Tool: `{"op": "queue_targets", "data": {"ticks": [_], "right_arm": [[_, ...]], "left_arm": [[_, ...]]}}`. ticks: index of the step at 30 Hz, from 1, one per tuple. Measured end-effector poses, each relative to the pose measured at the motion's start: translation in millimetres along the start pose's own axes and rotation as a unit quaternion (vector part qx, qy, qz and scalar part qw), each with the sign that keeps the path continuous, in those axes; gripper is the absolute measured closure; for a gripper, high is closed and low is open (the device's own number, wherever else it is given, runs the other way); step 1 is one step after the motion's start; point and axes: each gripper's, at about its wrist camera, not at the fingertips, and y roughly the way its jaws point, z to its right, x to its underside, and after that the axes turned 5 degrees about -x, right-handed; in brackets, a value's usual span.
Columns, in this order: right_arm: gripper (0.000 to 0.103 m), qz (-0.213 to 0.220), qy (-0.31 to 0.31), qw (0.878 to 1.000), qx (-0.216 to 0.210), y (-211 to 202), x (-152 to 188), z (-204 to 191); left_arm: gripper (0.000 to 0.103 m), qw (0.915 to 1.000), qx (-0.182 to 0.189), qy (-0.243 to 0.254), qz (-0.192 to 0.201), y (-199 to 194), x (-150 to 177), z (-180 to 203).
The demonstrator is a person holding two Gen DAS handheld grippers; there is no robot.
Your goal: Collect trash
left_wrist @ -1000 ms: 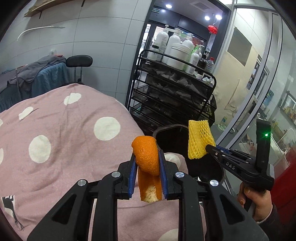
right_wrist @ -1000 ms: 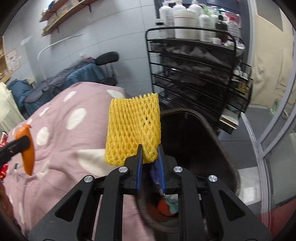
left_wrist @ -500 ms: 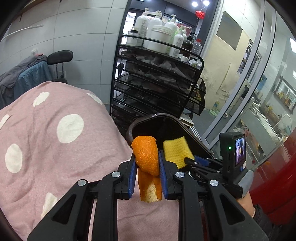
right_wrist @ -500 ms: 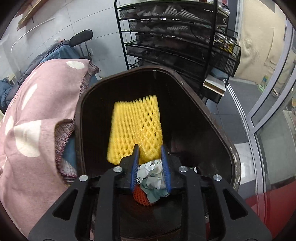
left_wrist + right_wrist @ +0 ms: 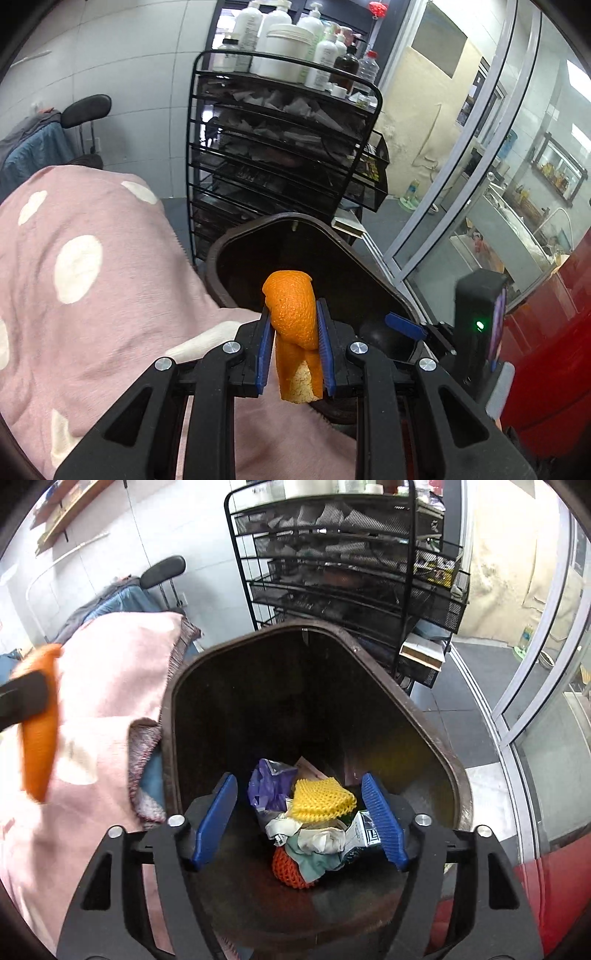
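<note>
Since the earlier frame the yellow foam net (image 5: 320,799) had dropped out of the right gripper (image 5: 300,818) and lay on the crumpled wrappers at the bottom of the brown bin (image 5: 436,738). At the left, the left gripper (image 5: 295,347) was clamped on the orange peel (image 5: 293,321), held beside the pink dotted blanket (image 5: 81,280) at the bin's near rim. To the right, the right gripper hung over the bin with its jaws spread wide and nothing between them.

Foam net (image 5: 322,800) in bin (image 5: 436,716), blanket (image 5: 110,686) left, rack (image 5: 343,565) behind
</note>
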Motion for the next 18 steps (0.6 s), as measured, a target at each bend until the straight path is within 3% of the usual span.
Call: {"op": "queue_targets", "data": {"ticks": [8,18], "right_arm": [[0.022,0.026,0.005,1.000,0.014,-35,16,9],[0.020,0.032,0.026,0.999,0.022,-57,34,27]], "left_arm": [[0.081,0.9990,0.022,0.015,-0.034,37,-9,24],[0.081,0.9970,0.021,0.034,-0.067,67,-8,41]]}}
